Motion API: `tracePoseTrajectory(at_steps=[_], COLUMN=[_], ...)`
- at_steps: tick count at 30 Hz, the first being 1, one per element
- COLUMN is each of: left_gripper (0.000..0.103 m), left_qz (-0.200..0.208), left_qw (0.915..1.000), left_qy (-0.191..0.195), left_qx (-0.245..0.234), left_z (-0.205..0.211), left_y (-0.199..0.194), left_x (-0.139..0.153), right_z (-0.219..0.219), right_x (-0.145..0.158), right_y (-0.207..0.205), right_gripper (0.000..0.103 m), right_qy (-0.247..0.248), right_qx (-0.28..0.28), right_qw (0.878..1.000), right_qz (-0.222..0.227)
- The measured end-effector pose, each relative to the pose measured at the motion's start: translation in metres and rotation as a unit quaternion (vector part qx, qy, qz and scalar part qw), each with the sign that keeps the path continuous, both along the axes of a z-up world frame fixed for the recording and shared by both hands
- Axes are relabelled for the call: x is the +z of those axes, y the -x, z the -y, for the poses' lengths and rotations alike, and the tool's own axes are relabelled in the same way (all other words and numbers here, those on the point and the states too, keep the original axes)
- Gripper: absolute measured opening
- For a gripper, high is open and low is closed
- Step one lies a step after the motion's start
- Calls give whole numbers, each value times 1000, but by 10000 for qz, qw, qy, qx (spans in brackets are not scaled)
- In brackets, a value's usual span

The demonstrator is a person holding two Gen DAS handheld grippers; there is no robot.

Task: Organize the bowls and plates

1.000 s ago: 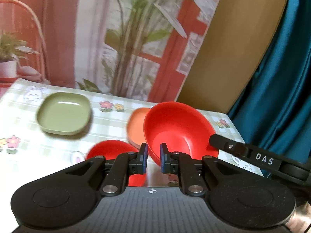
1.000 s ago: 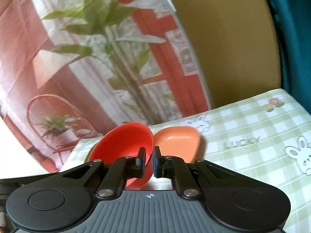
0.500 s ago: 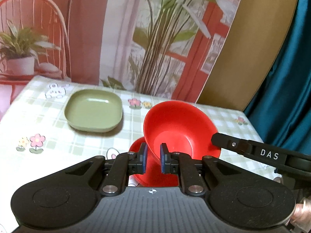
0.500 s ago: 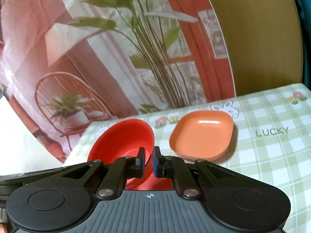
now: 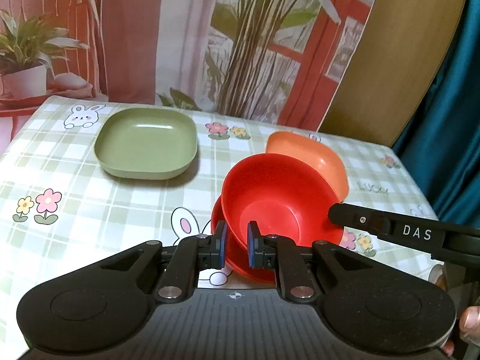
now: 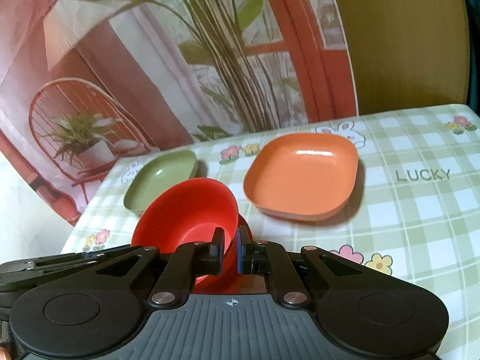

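Note:
A red bowl (image 5: pixel 279 198) hangs tilted, held by both grippers. My left gripper (image 5: pixel 236 247) is shut on its near rim, and a finger of the right gripper (image 5: pixel 354 217) reaches its right rim. Just under it, a second red bowl (image 5: pixel 216 219) sits on the table. In the right wrist view my right gripper (image 6: pixel 230 249) is shut on the same red bowl (image 6: pixel 186 210), with the lower red bowl (image 6: pixel 244 231) peeking out behind its pads. A green square plate (image 5: pixel 147 142) lies back left. An orange square plate (image 5: pixel 312 153) lies behind the bowls.
The table (image 5: pixel 75 198) wears a green checked cloth with rabbits and flowers. A printed backdrop of plants stands along its far edge, and a teal curtain (image 5: pixel 450 120) hangs to the right. The orange plate (image 6: pixel 303 177) and green plate (image 6: pixel 162 177) both sit flat.
Both grippers have come down and forward with the red bowl, which now hangs close over the second red bowl. The green and orange plates have not moved.

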State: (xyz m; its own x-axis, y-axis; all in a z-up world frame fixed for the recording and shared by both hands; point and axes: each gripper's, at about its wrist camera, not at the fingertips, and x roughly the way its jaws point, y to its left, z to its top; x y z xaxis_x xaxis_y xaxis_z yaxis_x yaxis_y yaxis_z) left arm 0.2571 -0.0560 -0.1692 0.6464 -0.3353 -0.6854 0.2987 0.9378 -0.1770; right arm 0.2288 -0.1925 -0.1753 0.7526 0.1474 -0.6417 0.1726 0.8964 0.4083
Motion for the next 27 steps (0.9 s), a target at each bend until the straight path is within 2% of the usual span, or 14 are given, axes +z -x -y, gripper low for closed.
tracePoseTrajectory(at_steps=[13, 16, 18, 19, 27], left_gripper=[15, 20, 33, 36, 38], left_qz=[-153, -183, -213, -213, -64], left_qw=[9998, 9997, 9996, 9996, 9997], left_qy=[-95, -137, -171, -184, -56], left_qx=[-16, 0, 43, 66, 215], left_z=[1, 2, 1, 1, -24], left_y=[-2, -4, -5, -5, -7], left_x=[-14, -17, -18, -18, 0], right_z=[-1, 0, 0, 1, 6], right_x=[-16, -16, -16, -15, 0], right_y=[-7, -6, -6, -5, -1], right_gripper=[10, 11, 13, 14, 16], right_qy=[12, 16, 30, 38, 40], right_qx=[47, 44, 30, 16, -83], right_qw=[9997, 9997, 9996, 9996, 9998], right_qz=[-246, -260, -266, -268, -203])
